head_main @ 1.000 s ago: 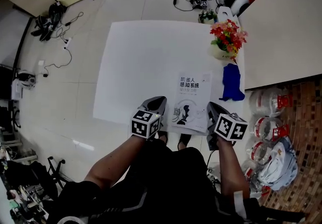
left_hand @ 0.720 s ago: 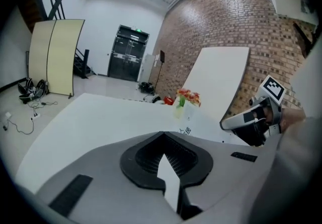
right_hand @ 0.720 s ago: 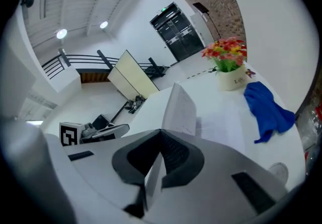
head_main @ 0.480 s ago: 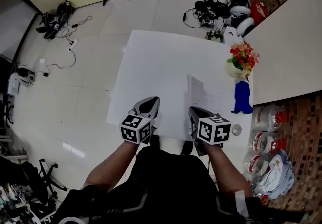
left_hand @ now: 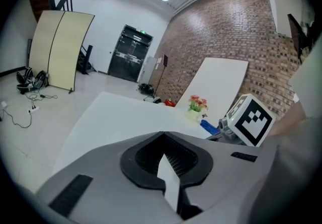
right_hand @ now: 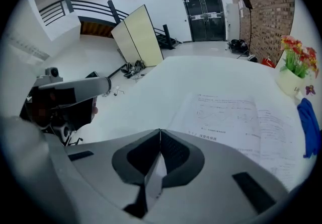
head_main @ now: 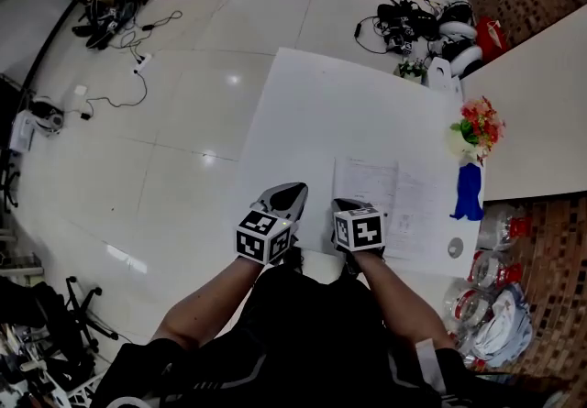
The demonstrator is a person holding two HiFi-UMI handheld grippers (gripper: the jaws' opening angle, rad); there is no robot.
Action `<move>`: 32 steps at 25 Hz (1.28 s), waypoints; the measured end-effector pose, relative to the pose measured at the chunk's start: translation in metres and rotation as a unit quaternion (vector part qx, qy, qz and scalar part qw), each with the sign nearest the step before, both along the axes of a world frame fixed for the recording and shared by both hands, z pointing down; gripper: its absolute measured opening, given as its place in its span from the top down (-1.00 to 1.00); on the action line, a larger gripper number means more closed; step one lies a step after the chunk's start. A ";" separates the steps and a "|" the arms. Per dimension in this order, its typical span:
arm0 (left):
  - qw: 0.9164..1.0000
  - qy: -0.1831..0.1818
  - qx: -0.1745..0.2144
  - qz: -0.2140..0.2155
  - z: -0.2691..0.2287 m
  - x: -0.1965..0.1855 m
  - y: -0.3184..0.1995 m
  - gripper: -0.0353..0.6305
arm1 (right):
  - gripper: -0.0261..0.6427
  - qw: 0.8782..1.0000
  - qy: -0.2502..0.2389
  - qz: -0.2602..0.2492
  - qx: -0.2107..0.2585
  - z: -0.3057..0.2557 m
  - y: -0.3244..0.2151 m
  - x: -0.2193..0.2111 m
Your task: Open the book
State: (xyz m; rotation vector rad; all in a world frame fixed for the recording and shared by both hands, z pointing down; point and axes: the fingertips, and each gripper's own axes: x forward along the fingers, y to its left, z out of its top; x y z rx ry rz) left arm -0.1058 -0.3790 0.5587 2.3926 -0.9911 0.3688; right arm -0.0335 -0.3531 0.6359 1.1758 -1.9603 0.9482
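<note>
The book (head_main: pixel 404 206) lies open and flat on the white table (head_main: pixel 330 113), showing white pages with small print and diagrams. In the right gripper view its pages (right_hand: pixel 234 117) spread just ahead and to the right of the jaws. My right gripper (head_main: pixel 346 205) is shut and empty at the book's near left corner, and its jaws (right_hand: pixel 160 131) meet in a line. My left gripper (head_main: pixel 293 188) hovers shut over bare table to the left of the book, holding nothing (left_hand: pixel 162 134). The right gripper's marker cube (left_hand: pixel 251 120) shows beside it.
A pot of flowers (head_main: pixel 475 126) and a blue cloth (head_main: pixel 468 191) stand right of the book, with a small round disc (head_main: pixel 456 248) near the table's front right corner. Jars (head_main: pixel 500 230) and cables (head_main: pixel 413 16) lie on the floor around the table.
The book lay closed with its cover up; the right gripper lifted the cover, and now both pages lie flat. The right gripper has moved left, closer to the left one.
</note>
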 end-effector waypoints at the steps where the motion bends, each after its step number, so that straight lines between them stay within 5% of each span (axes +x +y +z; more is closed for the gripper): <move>1: 1.000 -0.002 -0.003 0.004 0.004 -0.003 0.000 0.91 | 0.92 1.000 0.003 0.003 -0.004 0.007 0.000 -0.002; 12: 0.999 -0.007 -0.023 0.026 0.022 -0.006 -0.002 0.91 | 0.91 1.000 0.007 0.010 0.009 0.033 0.001 -0.010; 19: 0.999 0.003 0.005 0.039 -0.001 0.023 -0.006 0.91 | 0.91 0.995 -0.054 0.053 0.068 -0.026 -0.006 0.031; 23: 0.998 0.013 0.057 0.040 -0.041 0.041 -0.014 0.91 | 0.91 0.977 -0.089 0.098 0.169 -0.106 -0.017 0.086; 28: 0.991 0.067 0.106 0.046 -0.108 0.073 -0.013 0.91 | 0.91 0.941 -0.079 0.112 0.309 -0.207 -0.014 0.166; 32: 0.983 0.073 0.158 0.052 -0.147 0.103 -0.008 0.91 | 0.91 0.920 -0.060 0.140 0.361 -0.248 0.001 0.219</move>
